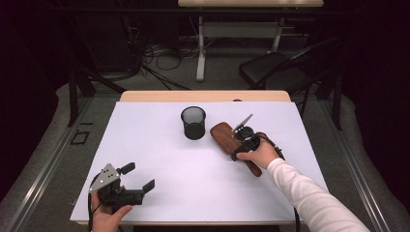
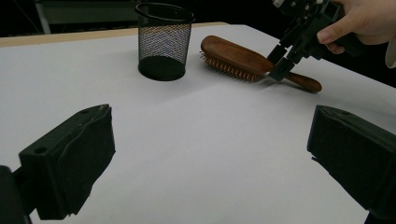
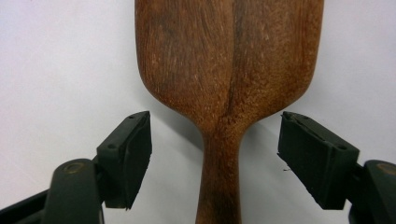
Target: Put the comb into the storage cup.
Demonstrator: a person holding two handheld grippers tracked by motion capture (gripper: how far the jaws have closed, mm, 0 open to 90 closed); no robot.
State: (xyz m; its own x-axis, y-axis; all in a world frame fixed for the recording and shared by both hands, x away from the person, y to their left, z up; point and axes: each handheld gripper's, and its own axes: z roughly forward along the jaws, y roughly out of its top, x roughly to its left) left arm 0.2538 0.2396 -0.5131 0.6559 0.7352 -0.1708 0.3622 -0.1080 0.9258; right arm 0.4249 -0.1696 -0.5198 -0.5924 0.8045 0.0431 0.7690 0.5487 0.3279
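Wooden brush [image 1: 231,141] lies bristles down on the white table [image 1: 159,159], just right of the mesh cup [image 1: 193,123], head toward the cup and handle toward my right hand. My right gripper [image 3: 215,154] straddles the neck where the head narrows into the handle; in the right gripper view both pads [image 3: 133,154] stand clear of the wood, with white table showing on each side. So its jaws are spread with the brush between them, not yet pinching.

To close well, I judge that I should stay on the slim neck rather than slide up onto the wide head, which looks too broad for a sure hold. The neck sits a little nearer the left pad's side than dead centre, so I'd nudge across until the gaps match, or one pad may push the brush sideways first. I'd also keep the pads low enough to catch the wood's flanks, since the handle is rounded and could squirt out.

My left gripper [image 1: 135,178] rests spread at the near left edge, holding nothing, well apart from the brush.
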